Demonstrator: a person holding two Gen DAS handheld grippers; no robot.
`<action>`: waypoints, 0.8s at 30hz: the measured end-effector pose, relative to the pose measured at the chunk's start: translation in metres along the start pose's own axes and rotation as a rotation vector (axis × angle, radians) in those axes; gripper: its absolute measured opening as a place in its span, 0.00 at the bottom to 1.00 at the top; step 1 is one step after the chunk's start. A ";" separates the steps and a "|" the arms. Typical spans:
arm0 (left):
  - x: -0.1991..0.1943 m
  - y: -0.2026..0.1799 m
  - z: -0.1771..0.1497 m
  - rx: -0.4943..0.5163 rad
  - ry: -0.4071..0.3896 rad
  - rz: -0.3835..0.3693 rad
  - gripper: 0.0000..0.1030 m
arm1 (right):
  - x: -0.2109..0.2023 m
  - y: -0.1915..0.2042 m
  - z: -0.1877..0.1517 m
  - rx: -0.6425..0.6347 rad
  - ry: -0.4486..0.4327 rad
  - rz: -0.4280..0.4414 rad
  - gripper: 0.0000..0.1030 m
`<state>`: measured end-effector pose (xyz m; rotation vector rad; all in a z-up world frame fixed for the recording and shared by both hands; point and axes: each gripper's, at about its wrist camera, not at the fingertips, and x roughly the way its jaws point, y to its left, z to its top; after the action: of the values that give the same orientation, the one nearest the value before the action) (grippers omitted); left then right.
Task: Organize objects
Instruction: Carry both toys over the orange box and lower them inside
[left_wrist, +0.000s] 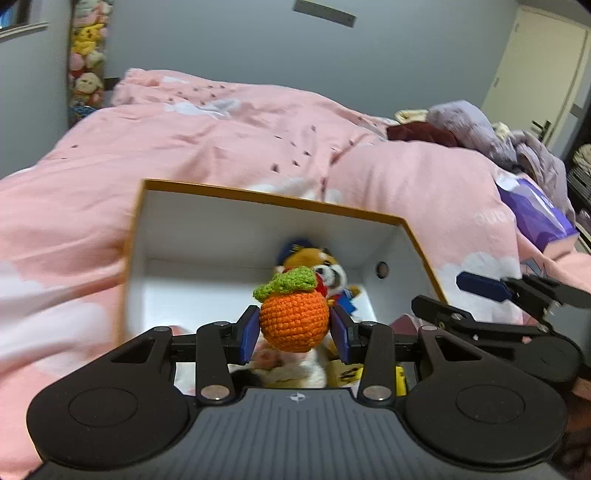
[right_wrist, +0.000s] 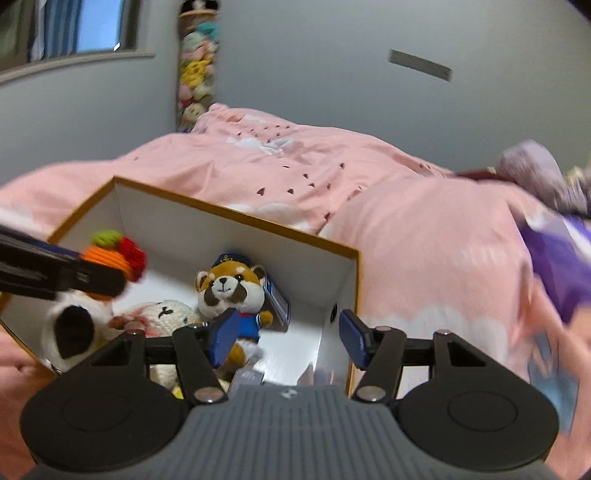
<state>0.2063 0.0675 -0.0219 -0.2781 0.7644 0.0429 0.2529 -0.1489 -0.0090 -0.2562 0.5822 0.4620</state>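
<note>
- The left gripper (left_wrist: 294, 334) is clamped on a crocheted orange (left_wrist: 294, 320), its blue pads (left_wrist: 248, 334) pressing the toy's two sides; the green crochet leaf on top points toward eleven o'clock in the left wrist view.
- That orange hangs above the open box (left_wrist: 207, 229), a white-lined carton with a mustard-yellow rim, which sits on the pink duvet (left_wrist: 229, 147).
- Inside the box, behind the orange at about one o'clock from it, lies a red panda plush (right_wrist: 231, 295) in a blue cap and blue sailor top with a tag beside it.
- From the right wrist view a white crochet bear (right_wrist: 166, 315) lies just beside the panda at its nine o'clock, and a white plush with a black patch (right_wrist: 70, 332) fills the box's near left corner.
- The right gripper (right_wrist: 288, 339) has its jaws apart with nothing between them; its left finger is over the box interior and its right finger is just outside the right wall.
- In the left wrist view the right gripper appears at three o'clock, beside the box's right wall.
- A purple packet (left_wrist: 535, 218) rests on the duvet well apart from the box, at two o'clock.
- A column of stuffed toys (left_wrist: 86, 59) hangs in the wall corner at eleven o'clock.
</note>
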 end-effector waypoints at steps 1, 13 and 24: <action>0.005 -0.004 0.000 0.007 0.006 -0.002 0.46 | -0.004 -0.002 -0.003 0.025 -0.002 -0.009 0.59; 0.054 -0.039 0.011 0.012 0.089 -0.081 0.46 | -0.009 -0.015 -0.020 0.154 0.020 -0.034 0.59; 0.080 -0.055 0.013 0.024 0.129 -0.108 0.47 | 0.000 -0.016 -0.025 0.149 0.052 -0.047 0.59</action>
<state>0.2805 0.0134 -0.0550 -0.3011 0.8762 -0.0869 0.2492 -0.1720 -0.0275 -0.1401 0.6568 0.3656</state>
